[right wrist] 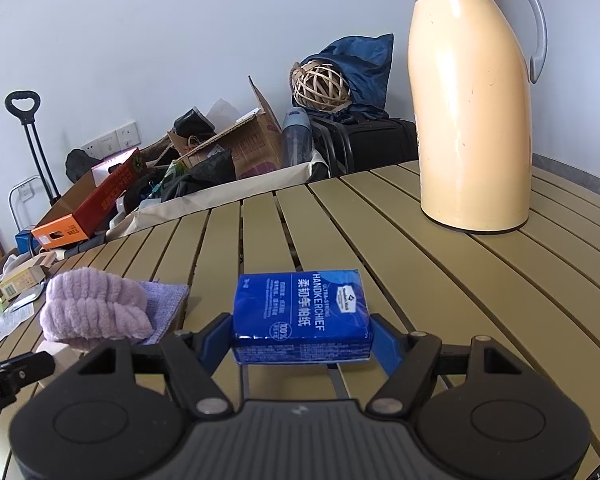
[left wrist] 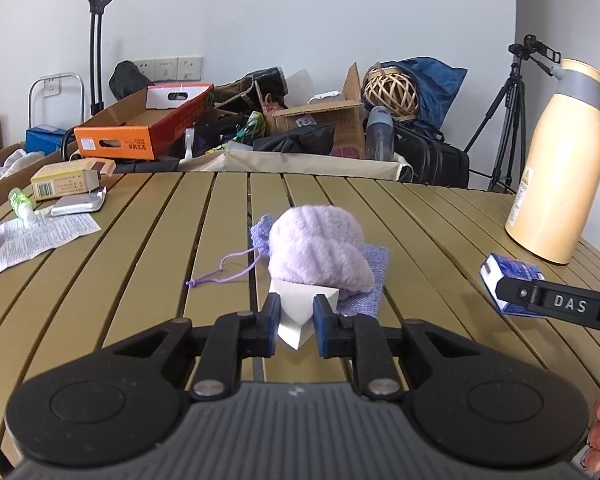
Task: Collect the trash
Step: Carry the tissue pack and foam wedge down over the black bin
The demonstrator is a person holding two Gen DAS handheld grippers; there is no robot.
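left tool (left wrist: pixel 296 322): clamped on a white folded paper piece (left wrist: pixel 296 316), held just in front of the fuzzy lilac headband (left wrist: pixel 320 254)
right tool (right wrist: pixel 302 336): clamped on the blue handkerchief pack (right wrist: pixel 302 316), gripped across its short ends, apparently just off the slats
worktop (left wrist: pixel 140 280): olive slatted top; headband lay on a purple knit pouch (left wrist: pixel 370 280) near the middle
other stuff: cream thermos jug (right wrist: pixel 474 112) upright at far right, well apart from both tools; printed leaflet (left wrist: pixel 40 236) and small carton (left wrist: pixel 66 182) at far left
trash bin: not seen in either view
step (judged): both pieces already picked, carry phase in hand
next move (judged): needed a drop spot found first, then both tools moved there and released; paper grip looked thin, could slip.
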